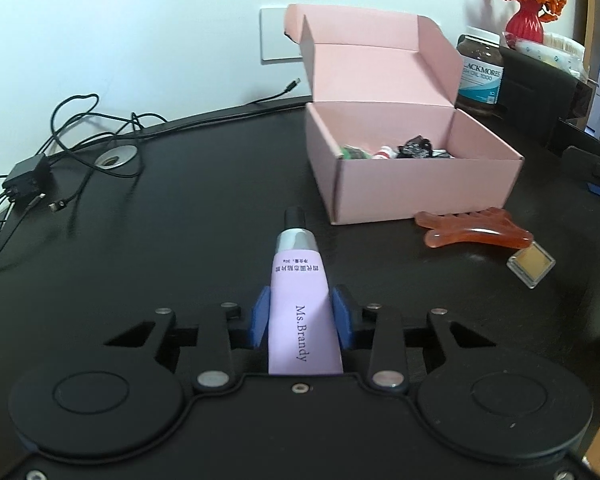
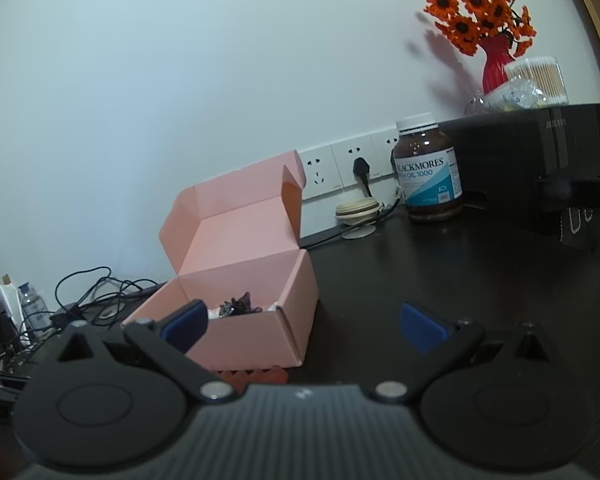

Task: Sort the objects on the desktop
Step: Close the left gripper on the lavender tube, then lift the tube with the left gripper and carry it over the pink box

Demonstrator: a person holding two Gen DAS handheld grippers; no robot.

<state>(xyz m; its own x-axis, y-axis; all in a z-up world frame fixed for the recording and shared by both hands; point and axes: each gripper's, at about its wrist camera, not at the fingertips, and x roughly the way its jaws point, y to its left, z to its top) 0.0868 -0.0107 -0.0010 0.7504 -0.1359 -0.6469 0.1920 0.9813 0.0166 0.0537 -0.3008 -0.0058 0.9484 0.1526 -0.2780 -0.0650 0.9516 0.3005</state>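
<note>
Tabletop (image 1: pixel 180 208) dark, matt, faint wood grain. Box (image 1: pixel 420 184) pink matt cardboard. Tube (image 1: pixel 300 300) smooth lilac plastic, slight sheen. Comb (image 1: pixel 476 232) glossy translucent amber. Bottle (image 2: pixel 428 168) brown, shiny, paper label.

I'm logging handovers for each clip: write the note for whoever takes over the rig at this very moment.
Left gripper: shut on the lilac Ms.Brandy tube, cap pointing toward the box.
Right gripper: open, holding nothing, facing the box.
Pink cardboard box: lid up, already holds several small items.
Done: tube gripped.
Left: put the tube in the box, then the orange comb and the small square case lying on the black desk in front of the box.
</note>
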